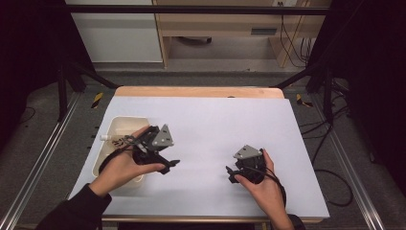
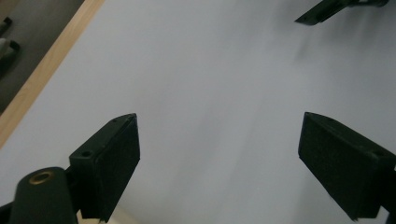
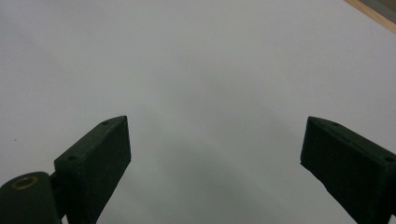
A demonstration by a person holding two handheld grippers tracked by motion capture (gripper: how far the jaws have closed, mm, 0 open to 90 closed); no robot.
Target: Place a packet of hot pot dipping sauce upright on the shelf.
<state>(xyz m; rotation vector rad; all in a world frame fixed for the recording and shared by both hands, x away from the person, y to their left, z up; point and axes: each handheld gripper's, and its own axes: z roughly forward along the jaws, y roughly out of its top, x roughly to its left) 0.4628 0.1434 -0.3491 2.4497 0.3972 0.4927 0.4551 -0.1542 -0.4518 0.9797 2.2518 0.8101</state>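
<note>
- The left hand-held gripper (image 1: 170, 165) has its black jaws wide apart with nothing between them; it hangs over the pale desk sheet, just beside the right edge of the cream rectangular plastic bin (image 1: 111, 127)
- The right hand-held gripper (image 1: 231, 173) also stands with jaws apart and empty, low over the white paper-covered desk (image 1: 225, 124), well apart from the bin
- Inside the bin, near its left wall, lies a small white tube-like object with some dark marks (image 1: 107, 138); what it is exactly I cannot tell
- My judgement: the putting of the thing into the bin looks done, because the sheet carries no other thing; what is left is probably only to bring both hands back
</note>
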